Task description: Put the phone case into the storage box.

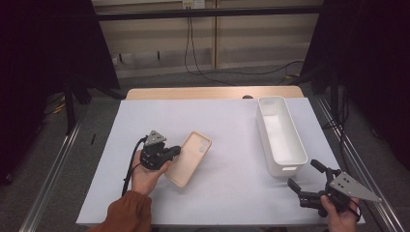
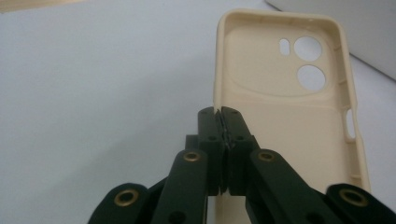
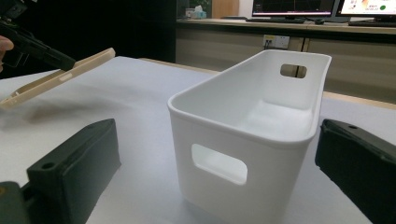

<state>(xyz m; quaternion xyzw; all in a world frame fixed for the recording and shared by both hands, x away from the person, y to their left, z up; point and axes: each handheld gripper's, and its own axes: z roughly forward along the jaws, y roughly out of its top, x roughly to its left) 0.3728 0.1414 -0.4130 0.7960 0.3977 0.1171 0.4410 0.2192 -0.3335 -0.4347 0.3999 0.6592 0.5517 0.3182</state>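
A cream phone case [image 1: 189, 158] hangs tilted a little above the white table cover, its inner side and camera holes facing up. My left gripper [image 1: 177, 151] is shut on the case's left long edge, and the jaws pinch the rim of the case [image 2: 280, 88] in the left gripper view. From the right gripper view the case [image 3: 56, 78] is lifted off the surface at the far left. My right gripper [image 1: 304, 175] rests open at the front right, just short of the white bin [image 1: 280, 133], with nothing between its wide-spread jaws.
The white bin [image 3: 252, 121] is long, empty and has handle cutouts at its ends. A white sheet [image 1: 227, 159] covers the table, with a wooden edge [image 1: 212, 93] at the back. Cables trail on the floor beyond it, and metal rails run along both sides.
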